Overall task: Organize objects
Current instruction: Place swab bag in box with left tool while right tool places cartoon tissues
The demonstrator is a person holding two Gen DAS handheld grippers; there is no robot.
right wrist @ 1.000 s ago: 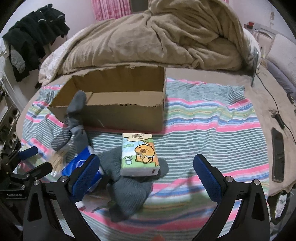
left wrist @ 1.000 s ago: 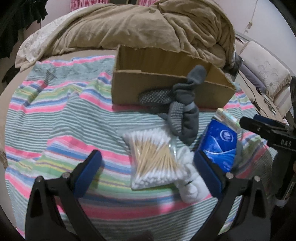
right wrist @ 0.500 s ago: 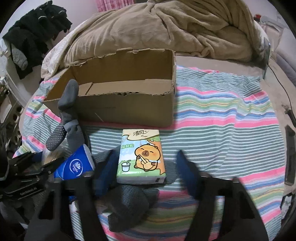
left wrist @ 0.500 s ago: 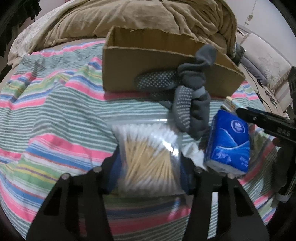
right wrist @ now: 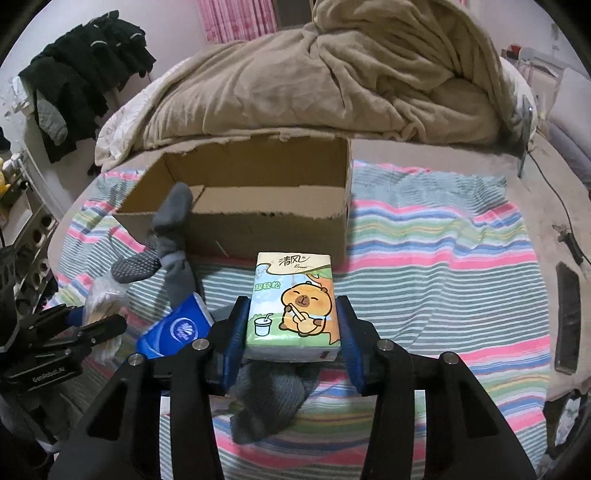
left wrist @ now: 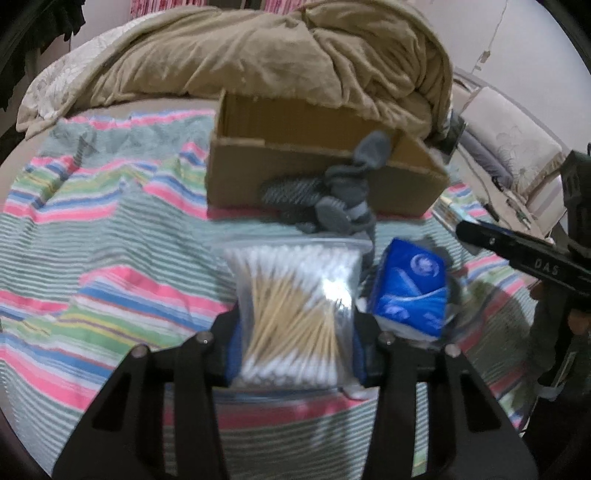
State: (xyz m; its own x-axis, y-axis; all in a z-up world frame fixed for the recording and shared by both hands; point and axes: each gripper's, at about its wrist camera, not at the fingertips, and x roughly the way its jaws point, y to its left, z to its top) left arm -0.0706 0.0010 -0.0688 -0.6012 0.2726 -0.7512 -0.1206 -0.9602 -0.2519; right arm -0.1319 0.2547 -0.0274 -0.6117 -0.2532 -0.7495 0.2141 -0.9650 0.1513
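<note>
Rumpled tan duvet (right wrist: 332, 85) beneath pink curtains (right wrist: 236, 18).

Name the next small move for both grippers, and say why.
Probably lift both and carry them to the cardboard box: the left gripper, jaws closing, already pinches the cotton swab bag, the right gripper clamps the tissue pack, and the box stands open.

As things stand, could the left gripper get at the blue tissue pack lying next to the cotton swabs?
Probably not yet. The left gripper is closing its jaws on the bag of cotton swabs, so it is occupied. The blue tissue pack lies uncovered just right of it; the path looks free once the bag is dropped.
</note>
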